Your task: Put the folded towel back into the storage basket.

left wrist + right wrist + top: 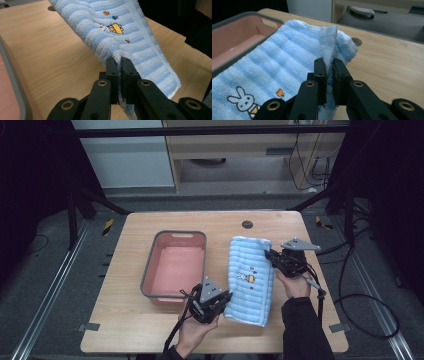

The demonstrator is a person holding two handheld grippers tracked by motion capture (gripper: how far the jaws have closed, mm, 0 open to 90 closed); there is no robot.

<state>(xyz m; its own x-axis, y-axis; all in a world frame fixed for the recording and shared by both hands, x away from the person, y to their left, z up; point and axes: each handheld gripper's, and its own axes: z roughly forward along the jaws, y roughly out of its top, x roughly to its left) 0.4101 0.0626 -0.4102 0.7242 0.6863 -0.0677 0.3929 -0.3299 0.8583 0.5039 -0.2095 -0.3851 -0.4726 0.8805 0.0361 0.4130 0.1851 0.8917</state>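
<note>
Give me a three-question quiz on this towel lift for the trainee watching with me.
1. True or false: both grippers are shut on the blue striped towel.
2. What lies beside the towel, at its left in the high view?
3. The left gripper pinches: A) a towel edge B) the basin rim C) nothing.

Key:
1. True; the right gripper clamps a fold too.
2. A pink basin with a grey rim.
3. A.
</note>
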